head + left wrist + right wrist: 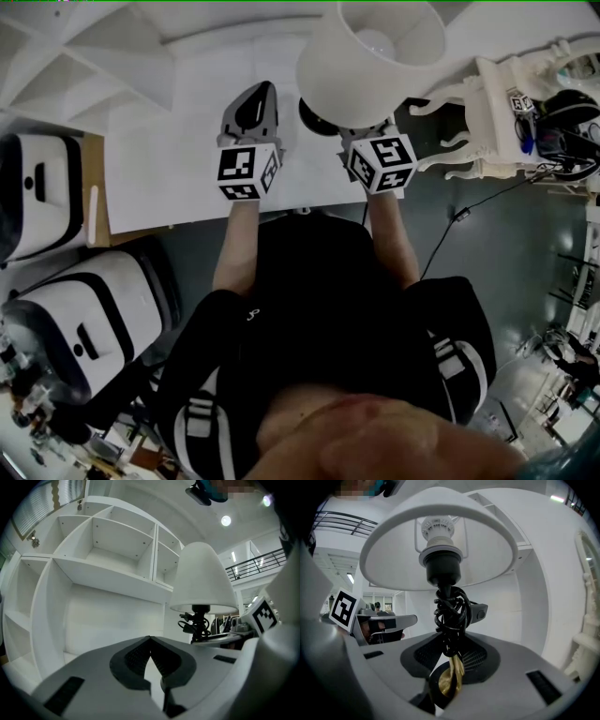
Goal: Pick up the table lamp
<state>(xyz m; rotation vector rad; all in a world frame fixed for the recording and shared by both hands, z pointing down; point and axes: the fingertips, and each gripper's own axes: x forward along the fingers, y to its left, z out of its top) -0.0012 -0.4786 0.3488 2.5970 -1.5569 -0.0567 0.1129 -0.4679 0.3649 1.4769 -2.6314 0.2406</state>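
One table lamp (440, 541) is clamped in the right claw (451, 660); the left claw (150, 644) is closed, empty.

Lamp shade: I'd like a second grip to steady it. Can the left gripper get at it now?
Probably yes: the left gripper is empty beside the lamp shade, with nothing between them; its shut jaws must open first.

the table lamp's shade (389, 559) looks smooth, matt white; below the shade, glossy black cord (450, 613) wraps a shiny brass-like stem (453, 677).
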